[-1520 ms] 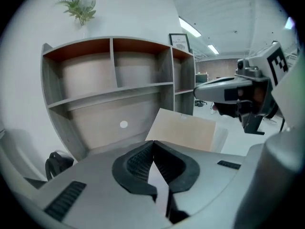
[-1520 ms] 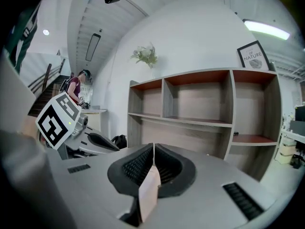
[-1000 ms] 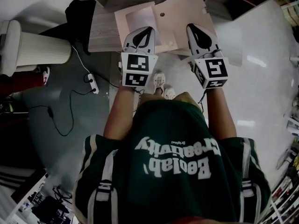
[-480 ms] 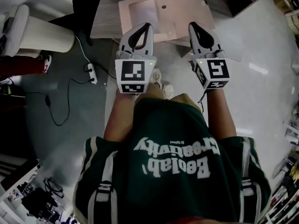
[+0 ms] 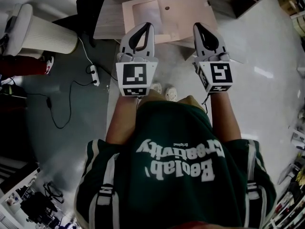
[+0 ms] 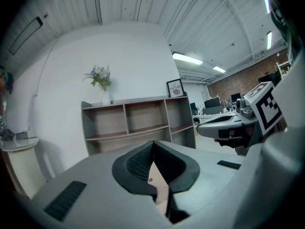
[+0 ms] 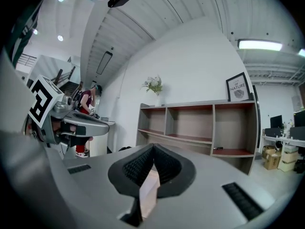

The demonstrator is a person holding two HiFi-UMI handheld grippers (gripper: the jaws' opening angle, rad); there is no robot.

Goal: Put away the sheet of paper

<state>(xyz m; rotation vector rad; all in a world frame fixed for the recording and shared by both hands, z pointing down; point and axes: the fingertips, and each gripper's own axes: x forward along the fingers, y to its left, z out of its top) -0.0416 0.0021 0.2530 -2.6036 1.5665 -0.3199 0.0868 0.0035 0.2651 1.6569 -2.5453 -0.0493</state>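
On the grey floor at the far left, a cable (image 5: 66,113) is trailing to a power strip (image 5: 93,74). Next to it the pale wood desk (image 5: 107,27) is carrying a pinkish board (image 5: 183,8), and the sheet of paper (image 5: 147,12) is lying flat on the left part of that board, well clear of both tools.

The left gripper (image 5: 147,26) is hovering over the near edge of the board, just below the sheet. Its own view shows the left gripper (image 6: 153,144) with its fingers (image 6: 136,163) pressing tip to tip and nothing clamped; only a sliver of the pinkish surface is showing through the gap beneath the tips. Behind it a shelf unit (image 6: 138,123) is standing against the white wall, with a vase of flowers (image 6: 101,80) and a framed picture (image 6: 175,87) on top.

The right gripper (image 5: 196,26) is pointing the same way beside it, over the board's right part. In its own view the right gripper (image 7: 153,149) is also keeping its fingers (image 7: 169,168) closed together on nothing, with the pale surface showing below them.
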